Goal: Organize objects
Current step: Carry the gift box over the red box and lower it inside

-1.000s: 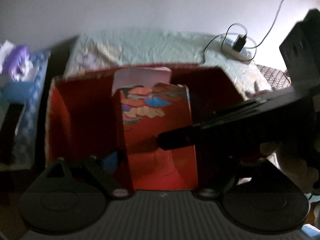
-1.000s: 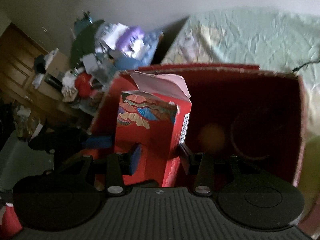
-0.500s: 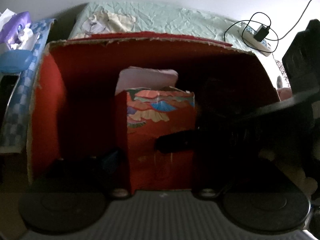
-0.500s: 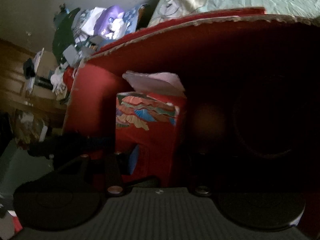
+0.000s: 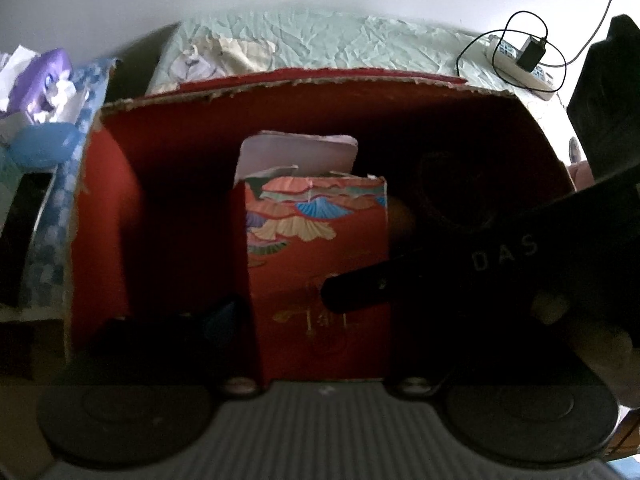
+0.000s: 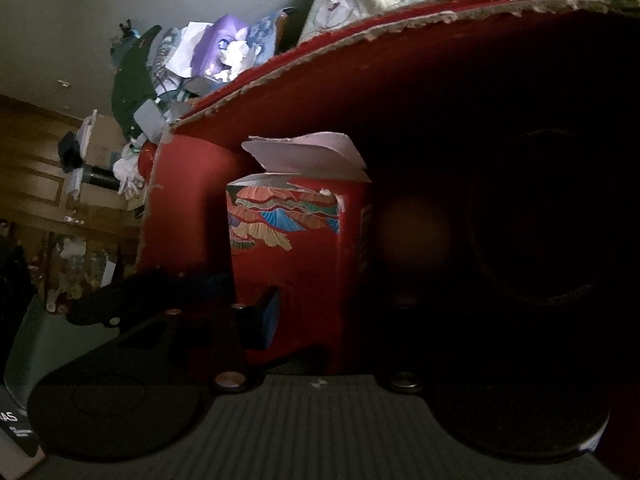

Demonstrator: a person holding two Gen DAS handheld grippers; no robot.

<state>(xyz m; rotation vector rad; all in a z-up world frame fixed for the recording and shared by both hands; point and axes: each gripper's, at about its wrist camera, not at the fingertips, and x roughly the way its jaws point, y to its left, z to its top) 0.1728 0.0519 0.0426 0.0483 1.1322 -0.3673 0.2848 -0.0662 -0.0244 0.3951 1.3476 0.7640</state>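
The carton (image 5: 320, 264), red with fan patterns and its pale top flap open, stands upright inside the big red box (image 5: 104, 208), nearer the box's left wall than its right. The left gripper (image 5: 320, 344) straddles the carton's base, one finger on each side of it and close against it (whether the pads actually press is lost in shadow). The right gripper (image 6: 320, 320) is set round the same carton, its blue-padded left finger (image 6: 268, 316) touching the carton's left face; the other finger is too dark to make out. In the left wrist view the right gripper's black body (image 5: 460, 272) crosses in front of the carton from the right. To the carton's right, deeper in the box, sit a dim orange ball (image 5: 400, 220) and a dark round shape (image 5: 452, 196). Behind the box lies a crumpled green cloth (image 5: 360, 44) with a power strip (image 5: 520, 68) on it.
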